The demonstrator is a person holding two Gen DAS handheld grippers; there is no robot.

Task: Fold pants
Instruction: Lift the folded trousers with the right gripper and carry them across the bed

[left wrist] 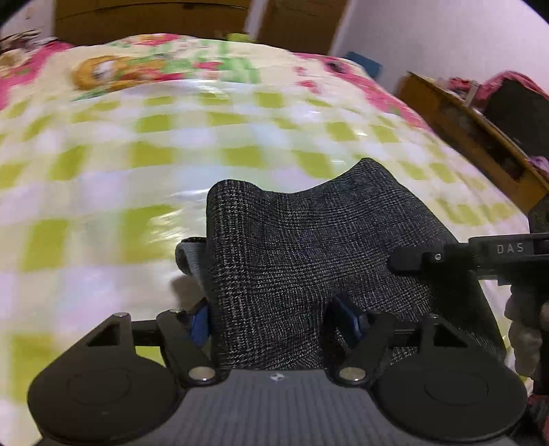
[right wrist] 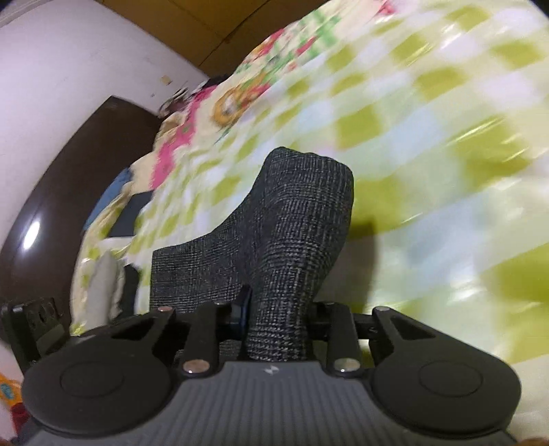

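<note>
The pants (left wrist: 302, 247) are dark grey checked cloth, lifted above the bed. My left gripper (left wrist: 274, 319) is shut on one part of the cloth, which bunches between its blue pads and stands up in front of the camera. My right gripper (right wrist: 274, 315) is shut on another part of the pants (right wrist: 291, 240), which rise in a fold ahead of it. The right gripper also shows at the right edge of the left wrist view (left wrist: 411, 259), touching the same cloth. The rest of the pants is hidden.
A bed with a green-and-white checked, flowered cover (left wrist: 137, 144) lies below, blurred by motion. A wooden headboard (left wrist: 154, 20) stands behind it and a wooden side table (left wrist: 480, 137) to the right. A dark door (right wrist: 68, 192) is at the left of the right wrist view.
</note>
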